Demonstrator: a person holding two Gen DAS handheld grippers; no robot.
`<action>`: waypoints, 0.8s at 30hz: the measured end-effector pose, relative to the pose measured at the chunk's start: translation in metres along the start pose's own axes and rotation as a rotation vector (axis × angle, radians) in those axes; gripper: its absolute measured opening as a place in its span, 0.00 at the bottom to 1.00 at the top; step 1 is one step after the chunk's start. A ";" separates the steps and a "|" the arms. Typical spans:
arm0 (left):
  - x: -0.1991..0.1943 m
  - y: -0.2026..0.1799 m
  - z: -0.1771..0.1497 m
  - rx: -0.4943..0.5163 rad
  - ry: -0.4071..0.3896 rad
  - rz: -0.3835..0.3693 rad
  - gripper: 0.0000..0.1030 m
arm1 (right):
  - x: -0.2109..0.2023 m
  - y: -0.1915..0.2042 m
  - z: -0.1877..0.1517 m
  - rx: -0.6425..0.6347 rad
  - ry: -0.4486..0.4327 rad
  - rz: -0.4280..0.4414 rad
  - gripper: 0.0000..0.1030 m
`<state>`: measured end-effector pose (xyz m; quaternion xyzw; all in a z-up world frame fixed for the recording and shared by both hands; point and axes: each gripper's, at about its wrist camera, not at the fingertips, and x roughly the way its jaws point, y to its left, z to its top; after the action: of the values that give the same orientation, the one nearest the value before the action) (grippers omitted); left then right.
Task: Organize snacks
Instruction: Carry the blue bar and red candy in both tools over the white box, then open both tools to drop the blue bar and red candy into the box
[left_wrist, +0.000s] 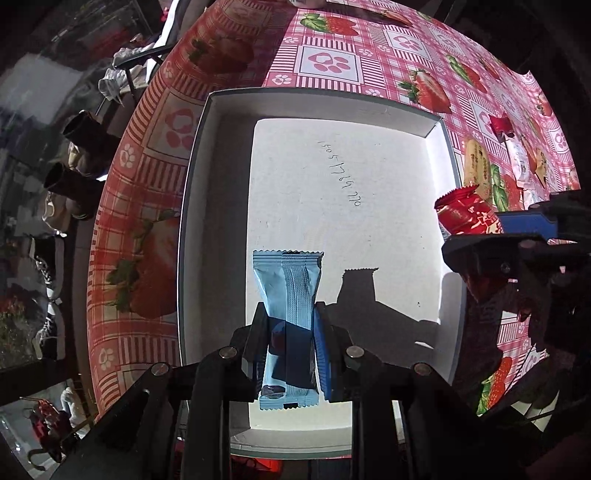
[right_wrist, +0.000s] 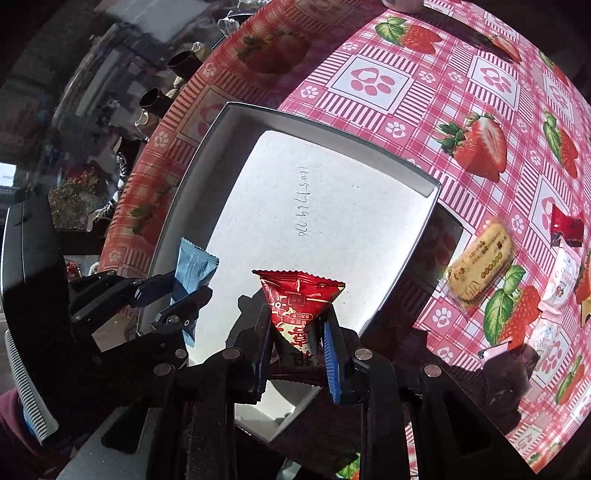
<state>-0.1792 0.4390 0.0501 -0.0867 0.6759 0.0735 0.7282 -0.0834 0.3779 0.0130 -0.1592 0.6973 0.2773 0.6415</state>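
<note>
Box (left_wrist: 406, 122): matt white cardboard, smooth floor with handwritten pen marks. Tablecloth (left_wrist: 332, 62) under the box: glossy printed vinyl, light sheen. Blue snack packet (left_wrist: 291, 284), above the box floor: thin plastic film, satin, crimped serrated end. Red snack packet (right_wrist: 299, 291), above the box's near corner: glossy film, creased. Yellow biscuit pack (right_wrist: 480, 266), right of the box: clear shiny wrapper. Gripper bodies: matt black plastic; pads ribbed blue.
</note>
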 end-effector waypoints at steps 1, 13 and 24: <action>0.001 0.000 -0.001 0.001 0.004 -0.002 0.25 | 0.002 0.001 0.000 0.000 0.003 -0.001 0.26; 0.012 0.000 -0.003 0.009 0.032 -0.007 0.25 | 0.015 0.003 0.007 0.007 0.032 -0.014 0.26; 0.018 -0.006 0.003 0.011 0.041 0.012 0.52 | 0.027 0.005 0.009 0.023 0.061 -0.015 0.26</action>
<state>-0.1738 0.4337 0.0327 -0.0801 0.6917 0.0721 0.7141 -0.0824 0.3908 -0.0125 -0.1655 0.7184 0.2596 0.6238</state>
